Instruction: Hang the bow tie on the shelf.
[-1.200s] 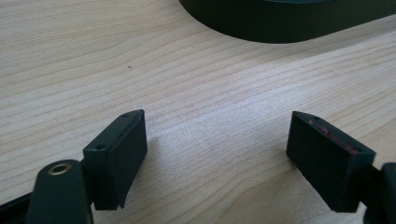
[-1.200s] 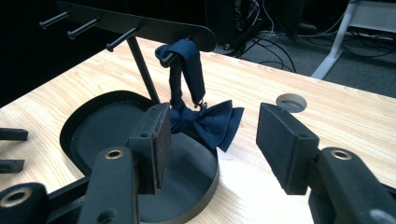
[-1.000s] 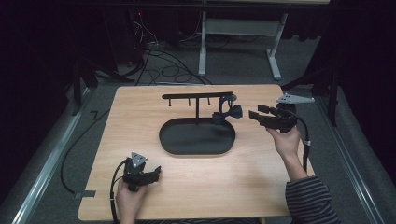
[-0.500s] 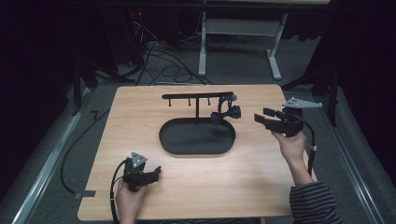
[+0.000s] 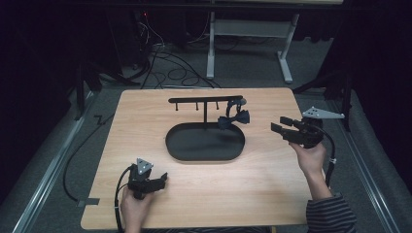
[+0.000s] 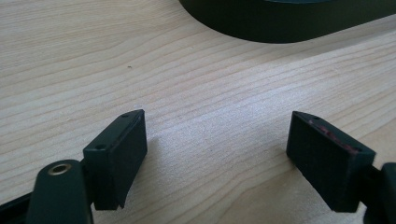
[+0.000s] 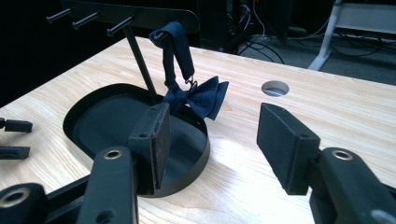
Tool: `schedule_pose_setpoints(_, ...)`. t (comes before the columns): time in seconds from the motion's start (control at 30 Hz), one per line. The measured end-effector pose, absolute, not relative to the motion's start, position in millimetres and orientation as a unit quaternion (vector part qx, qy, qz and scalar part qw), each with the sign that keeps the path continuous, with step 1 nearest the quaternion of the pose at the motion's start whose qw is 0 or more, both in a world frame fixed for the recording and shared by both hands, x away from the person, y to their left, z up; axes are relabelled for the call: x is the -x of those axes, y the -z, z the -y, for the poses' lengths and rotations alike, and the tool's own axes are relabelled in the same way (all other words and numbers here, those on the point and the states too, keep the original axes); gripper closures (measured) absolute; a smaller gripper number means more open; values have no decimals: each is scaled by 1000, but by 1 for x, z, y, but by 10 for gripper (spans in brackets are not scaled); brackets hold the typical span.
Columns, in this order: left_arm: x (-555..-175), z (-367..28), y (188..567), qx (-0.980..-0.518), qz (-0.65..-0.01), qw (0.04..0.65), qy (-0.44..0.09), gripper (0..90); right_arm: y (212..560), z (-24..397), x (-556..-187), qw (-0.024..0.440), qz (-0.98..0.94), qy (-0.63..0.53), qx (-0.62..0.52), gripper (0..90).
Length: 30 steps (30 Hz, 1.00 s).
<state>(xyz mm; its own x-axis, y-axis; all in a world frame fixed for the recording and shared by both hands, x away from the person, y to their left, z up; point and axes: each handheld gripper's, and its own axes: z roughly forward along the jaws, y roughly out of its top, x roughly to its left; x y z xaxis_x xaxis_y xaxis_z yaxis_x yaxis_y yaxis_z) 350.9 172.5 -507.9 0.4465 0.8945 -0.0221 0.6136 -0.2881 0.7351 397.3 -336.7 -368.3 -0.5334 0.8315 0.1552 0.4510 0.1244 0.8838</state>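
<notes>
A dark blue bow tie (image 5: 234,118) (image 7: 198,96) hangs by its strap from the right end of a black peg rack (image 5: 206,100) (image 7: 130,16). The rack's post rises from a black oval tray (image 5: 180,145) (image 7: 116,121) at the middle of the table. My right gripper (image 5: 280,127) (image 7: 212,135) is open, held above the table's right side, to the right of the bow tie and apart from it. My left gripper (image 5: 163,177) (image 6: 217,154) is open near the table's front left, low over bare wood, with the tray's wall (image 6: 280,23) ahead.
The wooden table (image 5: 272,194) has a round cable hole (image 7: 275,87) near its far right corner. Cables (image 5: 160,53) and a white desk frame (image 5: 248,34) lie on the floor behind. Metal rails (image 5: 43,174) run along both sides of the table.
My right gripper has pulled back to the right, away from the bow tie, which now hangs free on the rack. The left gripper has stayed put.
</notes>
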Motion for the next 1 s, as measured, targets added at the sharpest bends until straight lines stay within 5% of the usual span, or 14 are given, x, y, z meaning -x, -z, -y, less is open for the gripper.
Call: schedule_pose_setpoints(1.0, -351, -172, 508, -776, -486, 347, -203, 206, 397, 354, -373, 182, -715, -491, -464, 461)
